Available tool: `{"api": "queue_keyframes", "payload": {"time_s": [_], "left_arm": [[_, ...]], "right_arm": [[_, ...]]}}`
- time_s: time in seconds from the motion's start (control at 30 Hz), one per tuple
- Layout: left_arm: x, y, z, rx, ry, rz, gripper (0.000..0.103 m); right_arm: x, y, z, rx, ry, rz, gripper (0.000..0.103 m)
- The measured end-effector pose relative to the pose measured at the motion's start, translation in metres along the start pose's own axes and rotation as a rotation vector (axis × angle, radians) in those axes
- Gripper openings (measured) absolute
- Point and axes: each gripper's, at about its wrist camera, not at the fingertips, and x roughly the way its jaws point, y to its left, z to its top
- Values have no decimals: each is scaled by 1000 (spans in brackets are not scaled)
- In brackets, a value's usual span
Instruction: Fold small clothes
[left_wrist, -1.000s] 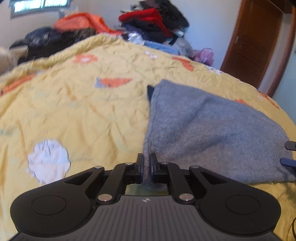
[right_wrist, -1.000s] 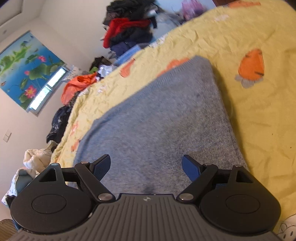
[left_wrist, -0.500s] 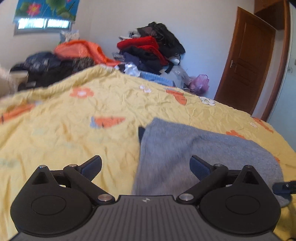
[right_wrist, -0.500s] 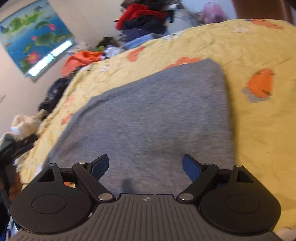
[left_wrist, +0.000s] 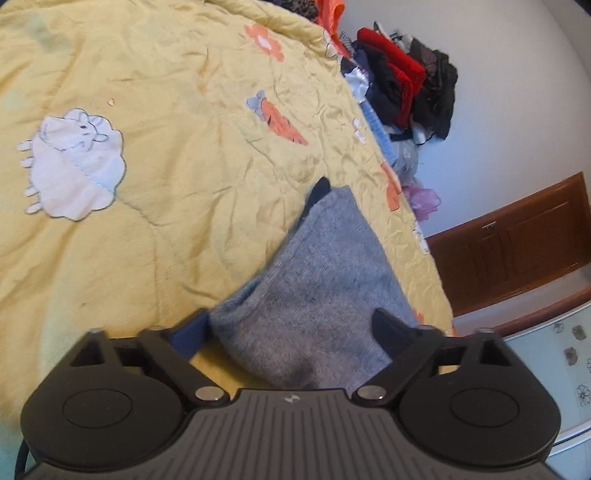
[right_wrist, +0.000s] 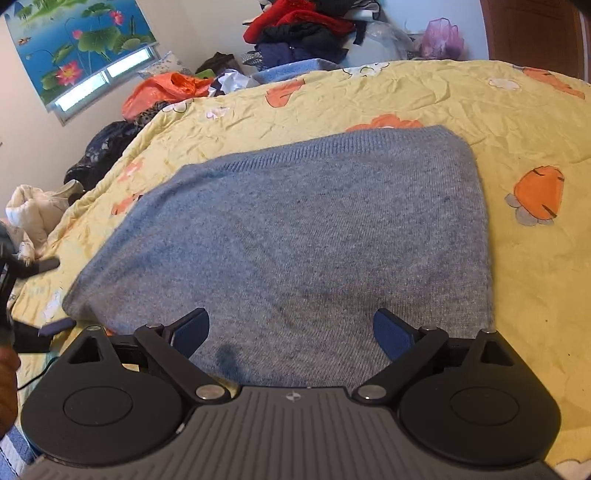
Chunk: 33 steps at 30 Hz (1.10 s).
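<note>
A grey knitted garment (right_wrist: 295, 229) lies folded flat on the yellow quilt (right_wrist: 535, 277). In the left wrist view its near corner (left_wrist: 325, 280) bulges up between the jaws of my left gripper (left_wrist: 290, 328). Those jaws are closing but still stand wide; the left pad (left_wrist: 192, 330) just meets the cloth's edge. My right gripper (right_wrist: 291, 332) hovers over the garment's near edge. Its jaws are opening, and only the flat cloth lies below them. At the left edge of the right wrist view the left gripper's dark fingertips (right_wrist: 48, 264) show by the garment's corner.
A heap of red, black and blue clothes (right_wrist: 303, 29) lies beyond the bed's far edge, with an orange garment (right_wrist: 162, 88) and a white one (right_wrist: 37, 210) to its left. A brown door (left_wrist: 517, 243) and a pale flowered panel (left_wrist: 554, 350) stand on the right.
My left gripper let go of the garment's edge, opened wide, rolled and came down over the corner, its jaws narrowing again. My right gripper rolled level and its jaws spread a little.
</note>
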Motion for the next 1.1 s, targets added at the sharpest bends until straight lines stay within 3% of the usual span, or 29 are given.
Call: {"api": "queue_keyframes", "payload": {"time_s": [0.07,0.1,0.27,0.33,0.43,0.47,0.5,0.53,0.57,0.63,0.7,0.77,0.9,1.0,1.1], "left_arm": [[7,-7,0,37,11,34,62],[8,-9,-1,60,13,45,61],[10,-8,-10,31,83,-21,69],[11,-6,-12,28,69,-43,75],[13,-11,-11,39,64,-28,75],[14,-14,-10,49,59,-14,70],[14,-16,-10,67,40,8,35],[15,-19,-10,97,33,46,18],[19,-21,-10,132,36,93,10],[23,-21,-11,169,38,126,10],[18,-34,-19,278,-2,141,9],[9,-61,-39,501,-83,170,9],[2,-101,-88,880,-178,129,9],[11,-112,-112,1027,-181,141,9],[19,-111,-118,1043,-168,151,9]], "right_arm": [[-3,3,0,8,-1,-7,94],[-5,3,0,15,-4,-4,94],[-14,1,6,51,-21,23,94],[-14,2,10,60,-27,31,94],[-12,4,15,83,-28,67,94],[-10,6,17,88,-25,77,94],[-9,9,18,88,-23,86,94],[-7,13,20,82,-21,95,94],[-6,17,22,73,-21,102,94],[-3,27,28,55,-22,115,94],[2,38,38,38,-20,140,94],[11,51,52,21,-7,177,94],[44,92,92,-35,53,288,95],[81,127,124,-62,155,369,94],[123,163,146,-109,318,413,91]]}}
